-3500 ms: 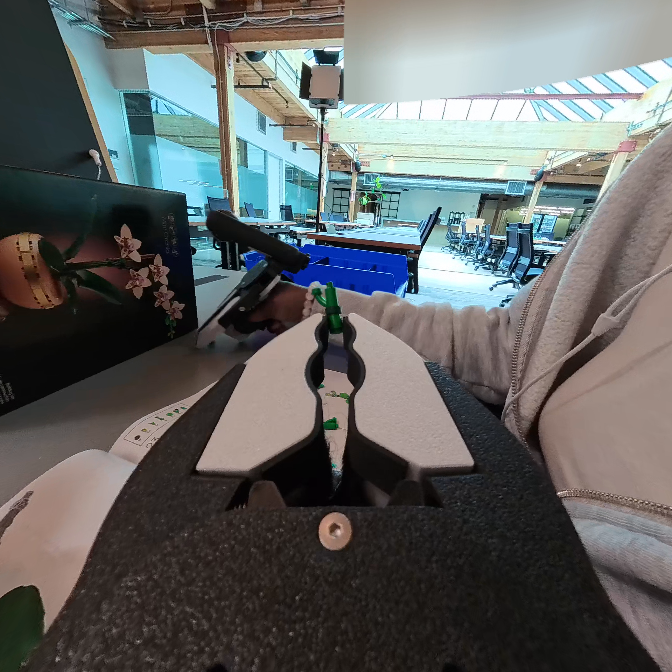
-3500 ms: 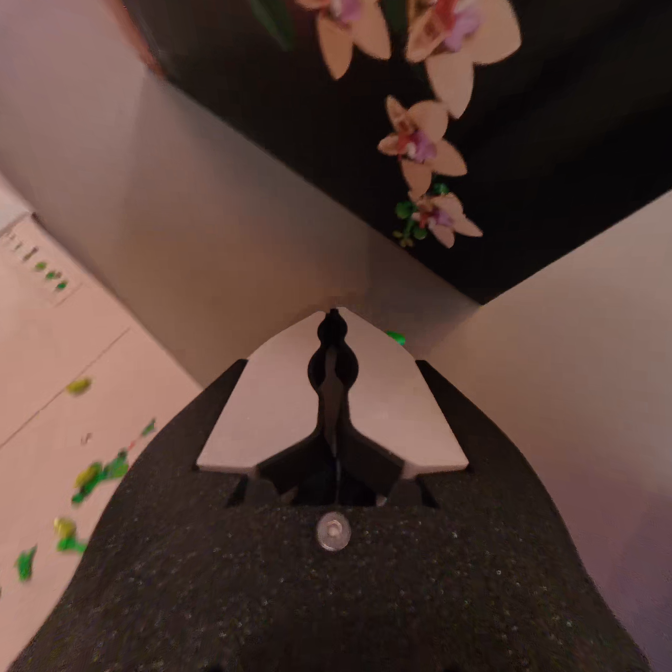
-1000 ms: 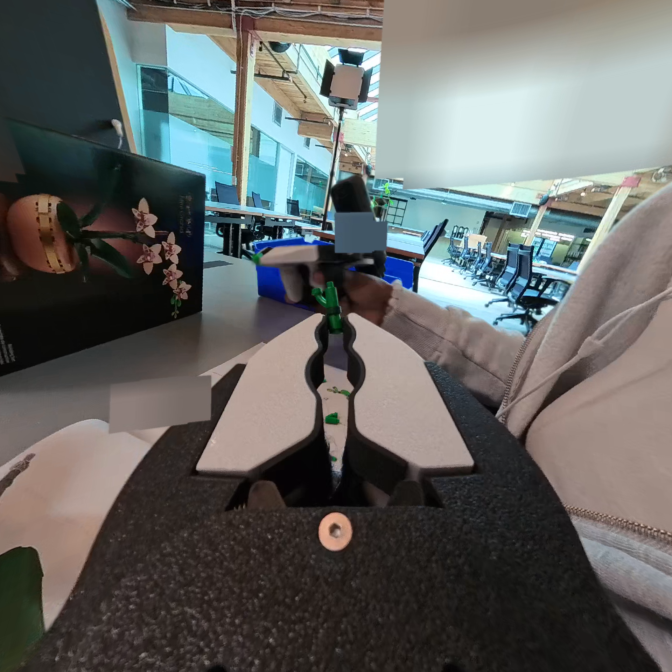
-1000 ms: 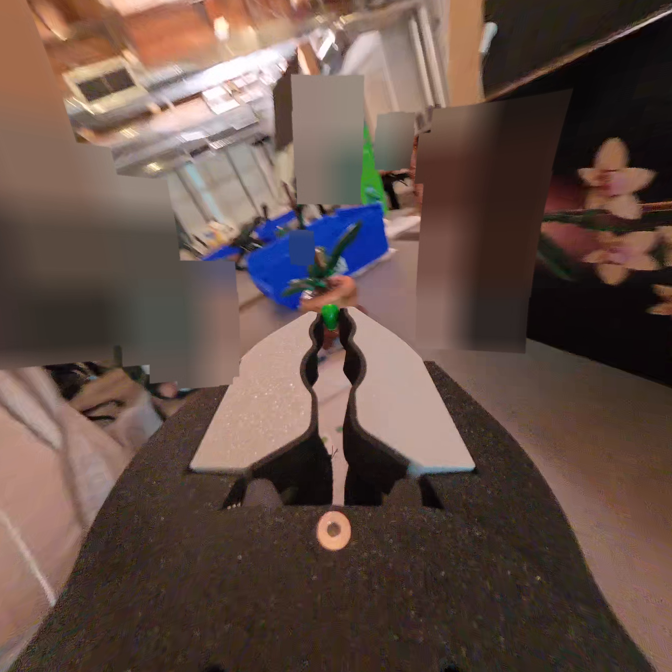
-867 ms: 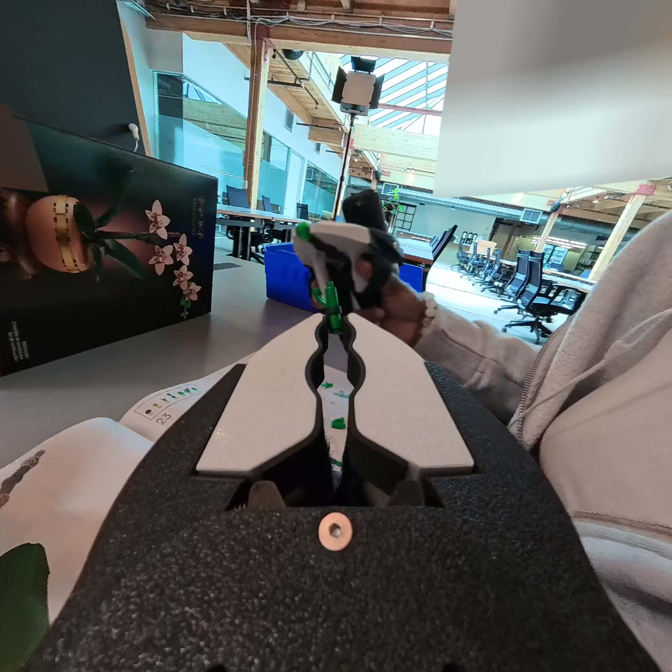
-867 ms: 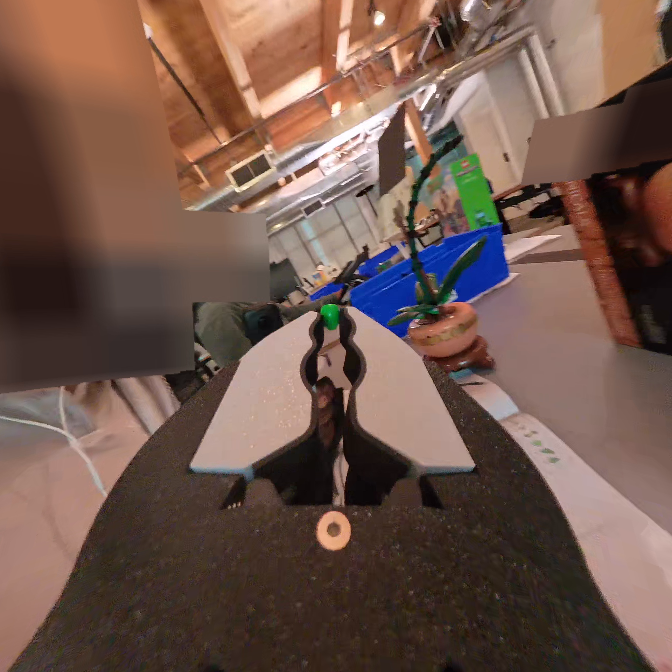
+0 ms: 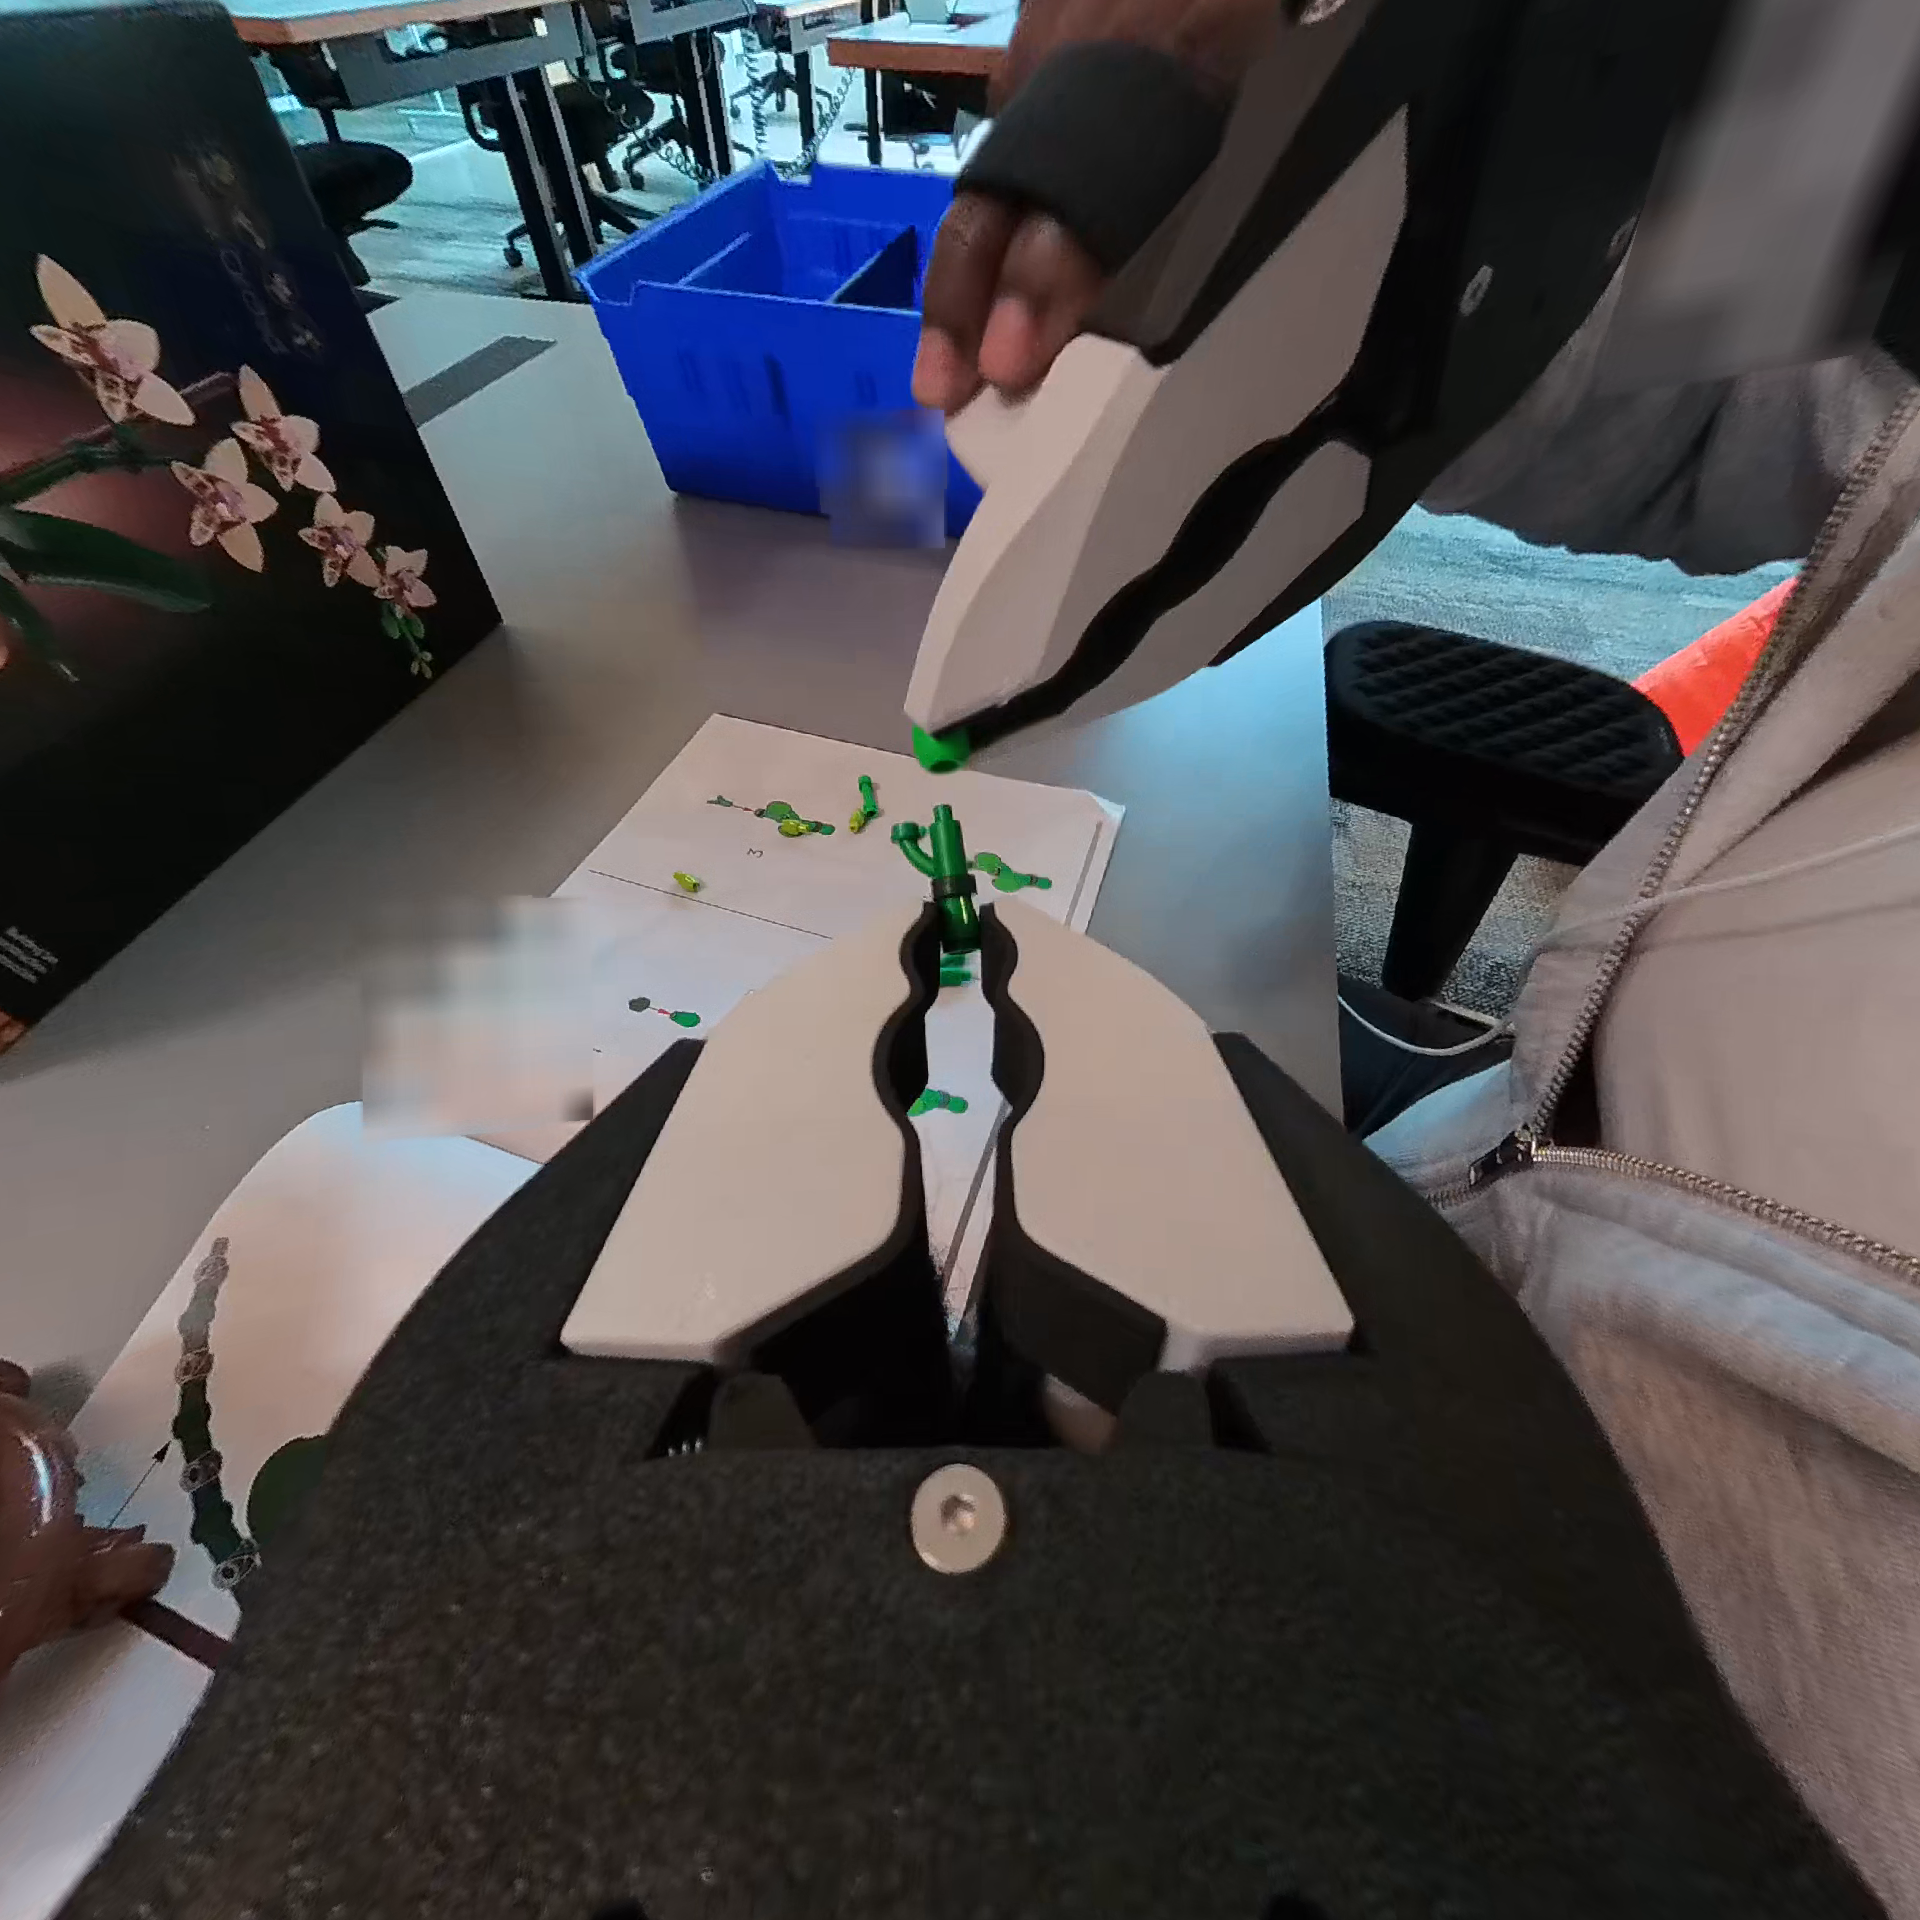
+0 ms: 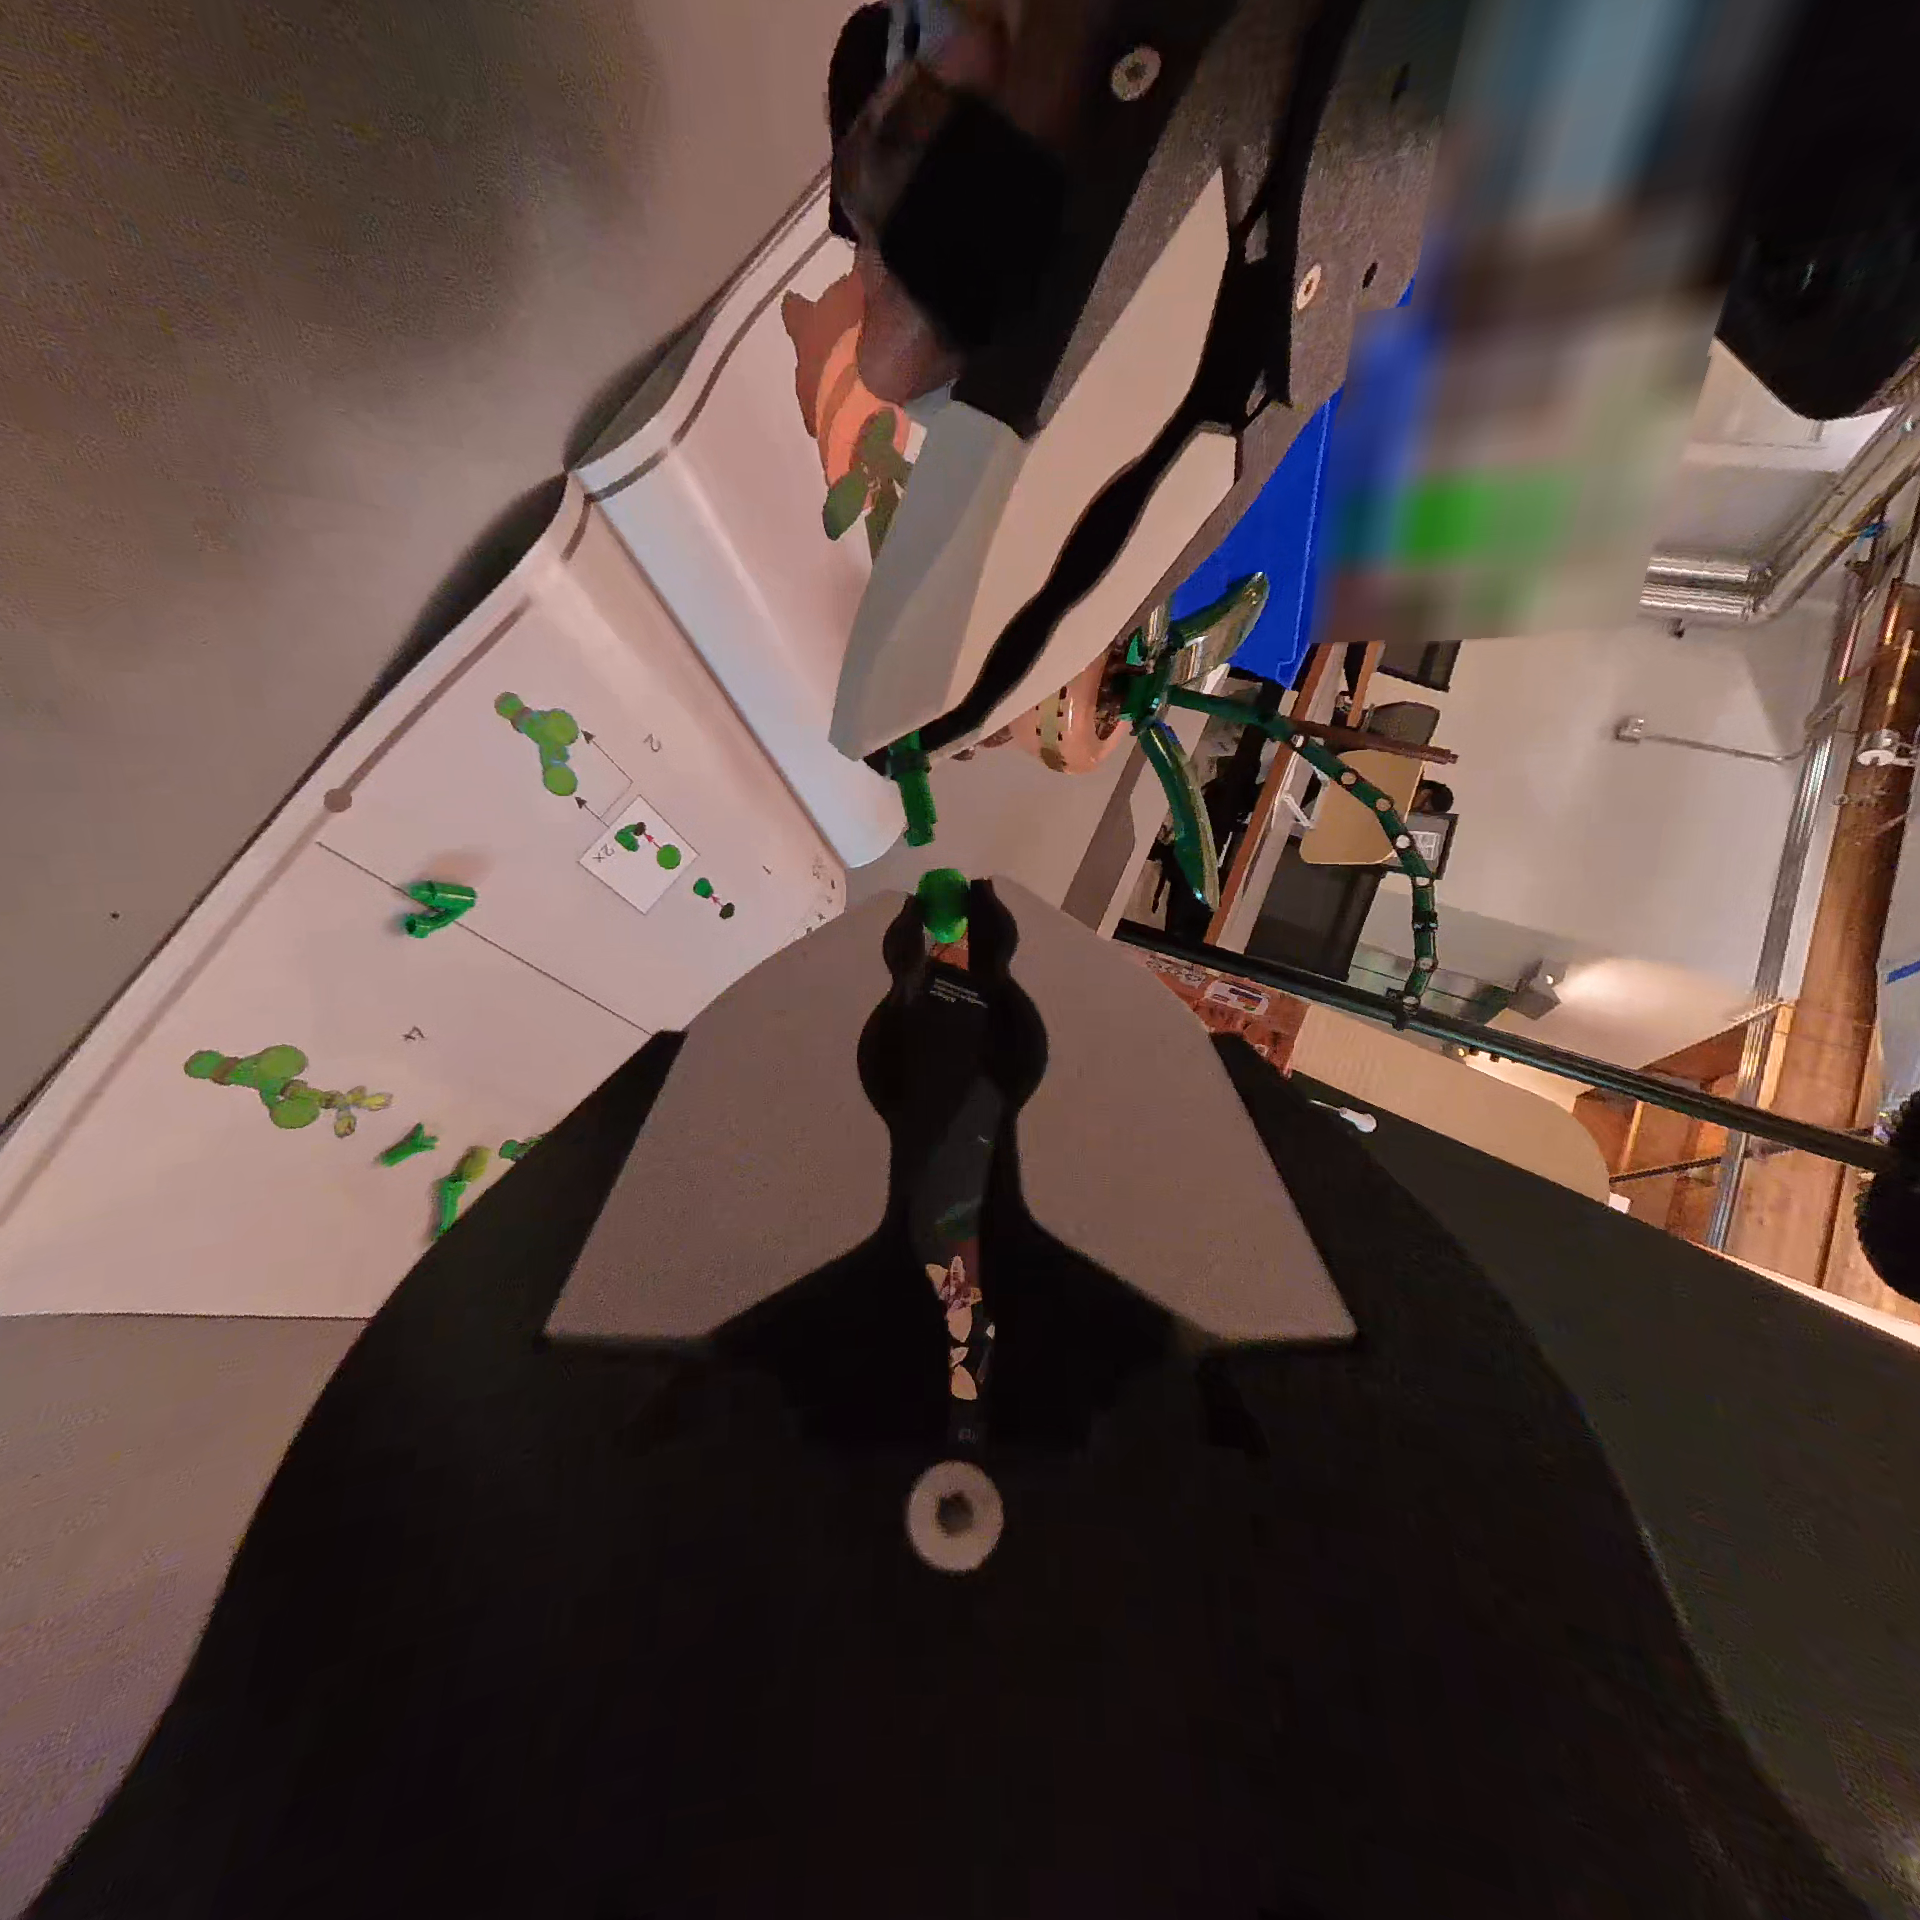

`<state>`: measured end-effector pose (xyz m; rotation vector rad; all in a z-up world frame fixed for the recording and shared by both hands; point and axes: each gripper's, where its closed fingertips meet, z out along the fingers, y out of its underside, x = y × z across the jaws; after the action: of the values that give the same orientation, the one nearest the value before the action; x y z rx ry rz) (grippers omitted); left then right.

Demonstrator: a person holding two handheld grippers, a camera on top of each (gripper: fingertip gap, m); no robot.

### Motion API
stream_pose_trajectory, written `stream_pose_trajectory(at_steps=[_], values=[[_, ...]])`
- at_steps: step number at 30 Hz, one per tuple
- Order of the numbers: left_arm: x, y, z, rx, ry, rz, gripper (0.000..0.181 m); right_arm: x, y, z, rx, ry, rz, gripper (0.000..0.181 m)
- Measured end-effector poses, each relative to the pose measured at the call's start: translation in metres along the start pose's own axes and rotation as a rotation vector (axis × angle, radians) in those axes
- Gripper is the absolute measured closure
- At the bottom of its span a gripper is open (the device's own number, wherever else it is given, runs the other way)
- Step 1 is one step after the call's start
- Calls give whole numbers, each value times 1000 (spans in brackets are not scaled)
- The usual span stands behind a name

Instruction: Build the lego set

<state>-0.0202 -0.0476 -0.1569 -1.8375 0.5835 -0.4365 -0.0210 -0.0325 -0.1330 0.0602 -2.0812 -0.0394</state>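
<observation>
green stem piece (image 7: 948, 868): upright, base pinched | green round stud (image 7: 939, 747): pinched just above; apart

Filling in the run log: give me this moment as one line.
left gripper: shut on green stem piece | right gripper: shut on green round piece | pieces: close, apart | below: instruction booklet

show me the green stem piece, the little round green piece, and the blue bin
green stem piece (image 7: 947, 854), left wrist view, on its upright shaft.
round green piece (image 8: 943, 896), right wrist view, on its rounded top.
blue bin (image 7: 758, 343), left wrist view, on its front wall.
</observation>
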Motion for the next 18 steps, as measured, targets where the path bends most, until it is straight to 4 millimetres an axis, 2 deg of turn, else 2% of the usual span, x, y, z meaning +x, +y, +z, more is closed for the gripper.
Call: stream_pose_trajectory(at_steps=[4, 8, 18], values=[[1, -8, -2, 53, -3, 15, 175, 4, 6, 0, -25, 25, 8, 173], [5, -11, -2, 77, 3, 55, 175, 3, 2, -2, 18, 18, 35, 173], [9, -7, 3, 29, 39, 63, 175, -5, -2, 0, 43, -28, 17, 173]])
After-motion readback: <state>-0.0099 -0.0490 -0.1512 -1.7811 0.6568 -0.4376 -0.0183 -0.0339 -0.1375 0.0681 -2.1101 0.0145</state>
